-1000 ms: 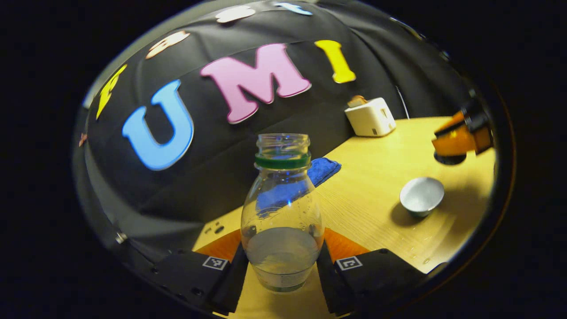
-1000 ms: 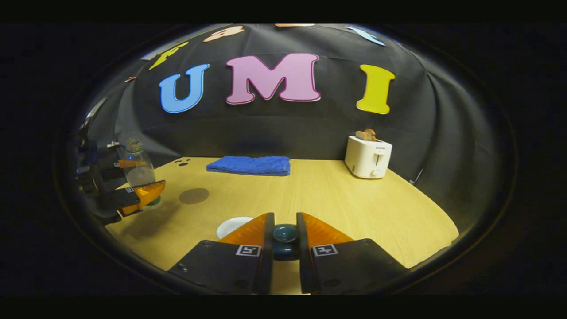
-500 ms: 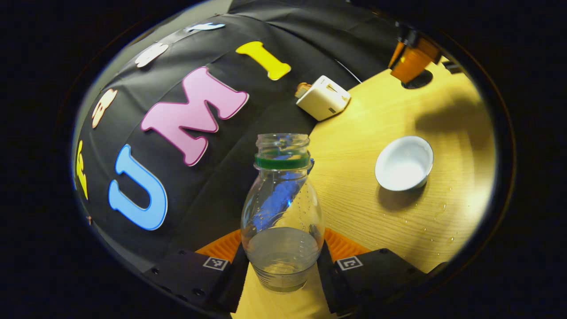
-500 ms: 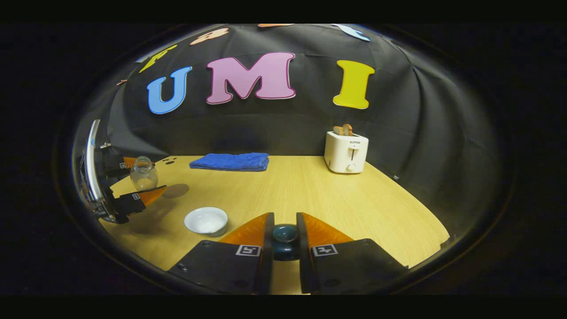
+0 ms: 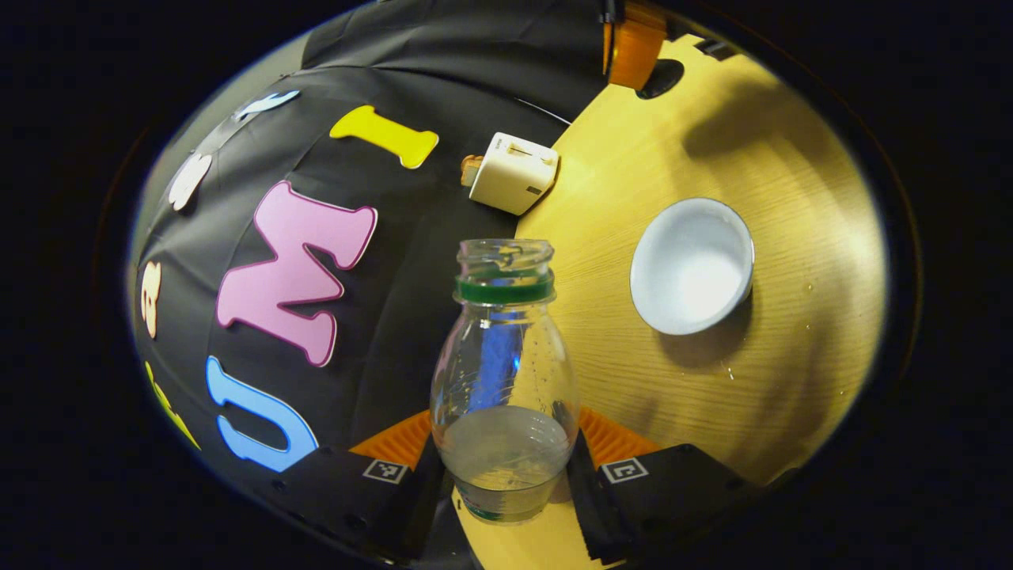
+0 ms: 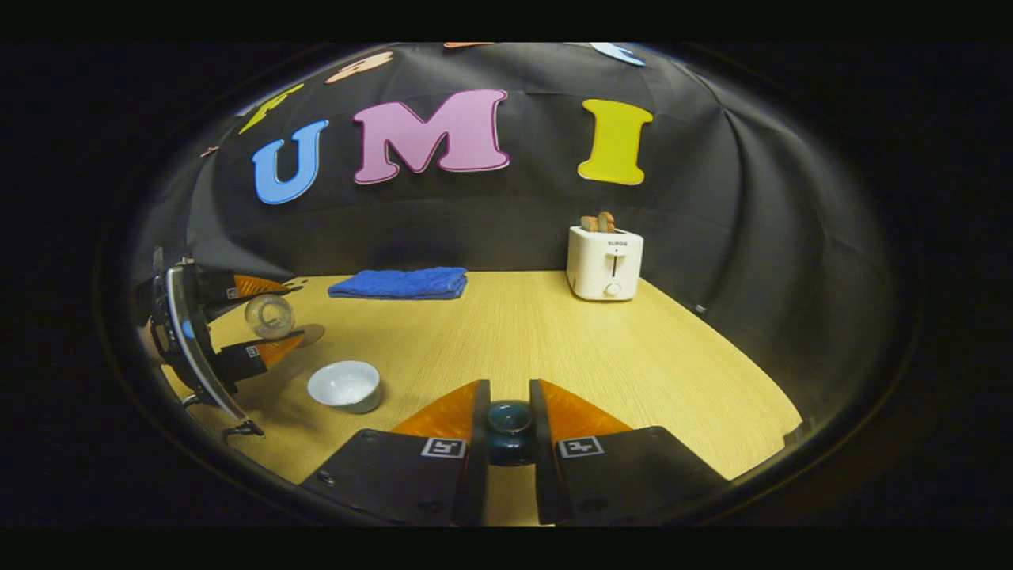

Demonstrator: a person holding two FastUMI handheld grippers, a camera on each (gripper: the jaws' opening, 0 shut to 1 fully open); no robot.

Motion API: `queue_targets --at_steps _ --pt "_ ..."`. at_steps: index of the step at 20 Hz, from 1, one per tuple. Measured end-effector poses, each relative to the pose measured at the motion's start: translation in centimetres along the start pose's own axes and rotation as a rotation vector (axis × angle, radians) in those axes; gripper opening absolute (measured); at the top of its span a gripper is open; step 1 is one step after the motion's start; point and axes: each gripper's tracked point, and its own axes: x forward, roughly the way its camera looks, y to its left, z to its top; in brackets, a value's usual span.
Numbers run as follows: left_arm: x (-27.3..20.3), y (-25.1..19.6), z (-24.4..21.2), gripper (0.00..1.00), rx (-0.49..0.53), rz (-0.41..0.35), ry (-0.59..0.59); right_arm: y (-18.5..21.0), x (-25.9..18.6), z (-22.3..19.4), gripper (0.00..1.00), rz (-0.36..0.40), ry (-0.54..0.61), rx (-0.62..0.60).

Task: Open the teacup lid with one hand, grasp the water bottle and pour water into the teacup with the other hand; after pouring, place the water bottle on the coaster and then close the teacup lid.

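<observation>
water bottle (image 5: 504,372) tilts in left tool (image 5: 504,475) near teacup (image 5: 691,265).

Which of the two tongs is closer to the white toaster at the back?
Right, as far as I can judge. The right tongs, shut on the lid, face the toaster across the table; the left tongs, holding the bottle, sit farther off by the cup.

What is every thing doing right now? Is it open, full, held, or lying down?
Clear plastic water bottle with green neck ring: uncapped, part full, held tilted.
White ceramic teacup: uncovered, on the table.
Dark teal teacup lid: off the cup, held.
Left hand-held gripper: shut on the bottle.
Right hand-held gripper: shut on the lid.
Blue cloth: folded, lying flat.
White toaster: bread in slots.
</observation>
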Motion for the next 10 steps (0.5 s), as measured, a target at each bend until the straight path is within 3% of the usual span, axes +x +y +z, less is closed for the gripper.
queue_targets --at_steps 2,3,9,10 --pt "0.7 0.0 -0.1 0.74 0.054 -0.002 0.000 0.2 0.2 -0.3 0.22 0.013 0.008 0.002" --pt "0.9 0.1 -0.3 0.74 0.083 -0.001 0.000 0.3 0.2 -0.4 0.27 0.017 0.011 0.002" --pt "2.2 0.5 0.3 0.73 0.220 0.002 -0.038 0.3 0.3 -1.3 0.28 0.016 0.035 0.003" --pt "2.3 0.5 0.5 0.73 0.247 0.001 -0.045 0.4 0.4 -1.2 0.32 0.014 0.034 0.008"
